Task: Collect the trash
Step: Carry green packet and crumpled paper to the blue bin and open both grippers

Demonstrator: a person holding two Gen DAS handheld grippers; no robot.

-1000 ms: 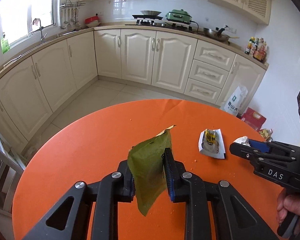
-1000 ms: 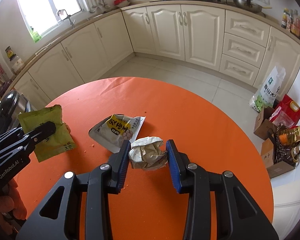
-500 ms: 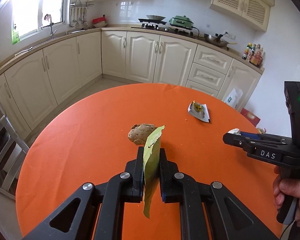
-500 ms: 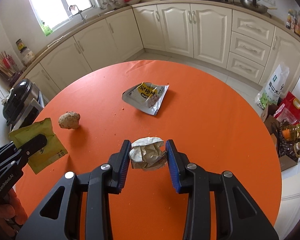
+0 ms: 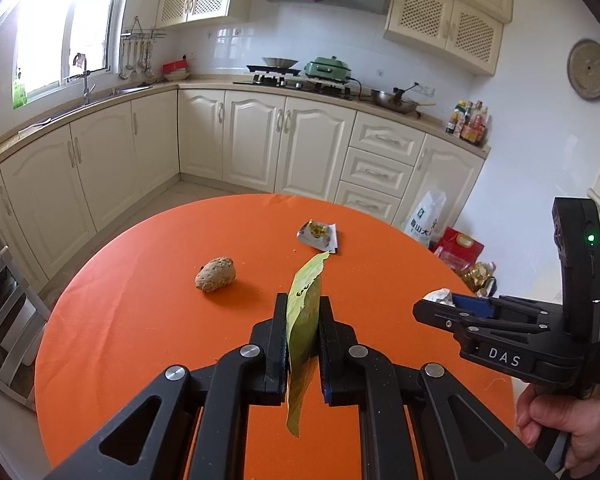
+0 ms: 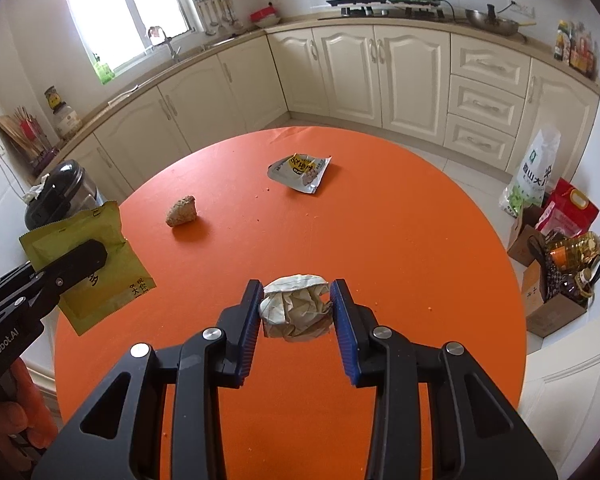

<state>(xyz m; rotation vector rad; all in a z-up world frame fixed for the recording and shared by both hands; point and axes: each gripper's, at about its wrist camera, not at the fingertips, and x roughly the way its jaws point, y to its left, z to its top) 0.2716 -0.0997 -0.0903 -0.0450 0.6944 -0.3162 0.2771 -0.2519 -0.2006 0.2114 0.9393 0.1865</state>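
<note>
The round orange table [image 6: 400, 240] is the landmark: both grippers hang over its near edge, each already loaded, while two pieces lie out toward the table's middle and far side. The silver snack wrapper [image 6: 300, 172] lies flat beyond the middle, its long axis running across the table, roughly straight ahead of the right gripper [image 6: 296, 312], which looks the nearer one to it. The brown lump [image 6: 182, 212] sits left of the middle, nearer the left gripper [image 5: 303, 320]. That left gripper is clenched tight on a green packet [image 5: 302, 328] held edge-up above the near edge. The right gripper grasps a crumpled paper ball [image 6: 296, 308], both blue pads pressing its sides, jaws partly closed
</note>
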